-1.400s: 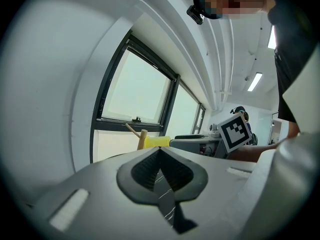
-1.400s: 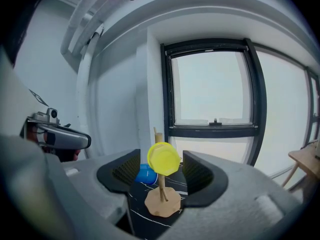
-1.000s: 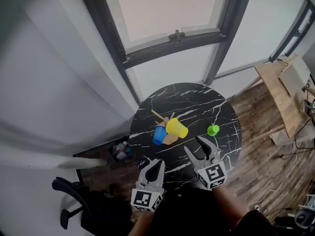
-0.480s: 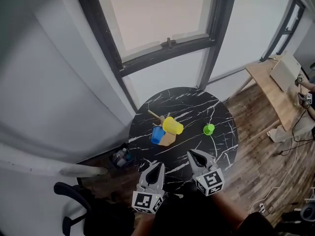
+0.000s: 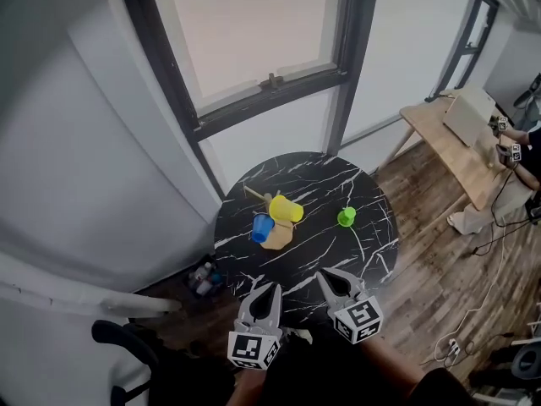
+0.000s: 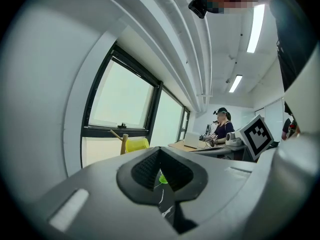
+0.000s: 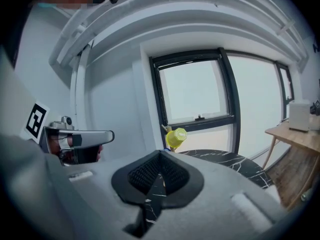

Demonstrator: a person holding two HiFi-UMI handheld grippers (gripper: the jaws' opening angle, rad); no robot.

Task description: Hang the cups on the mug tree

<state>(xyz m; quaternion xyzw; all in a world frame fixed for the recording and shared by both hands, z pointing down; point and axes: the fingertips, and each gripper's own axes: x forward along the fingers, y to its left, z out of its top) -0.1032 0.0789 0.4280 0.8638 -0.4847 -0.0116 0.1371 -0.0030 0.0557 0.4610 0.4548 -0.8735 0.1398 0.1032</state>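
Green cup (image 5: 347, 216) sits well beyond left tongs (image 5: 271, 288), right tongs (image 5: 325, 277); both closed, empty.

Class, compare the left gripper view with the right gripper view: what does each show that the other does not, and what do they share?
Only the left gripper view: the green cup, glimpsed past the jaws, a person at the desk, and lit ceiling lights.
Only the right gripper view: the wood floor beside the table.
Both: the yellow cup on the mug tree, the window, the desk, and the black table, though the left view shows only a sliver of it.
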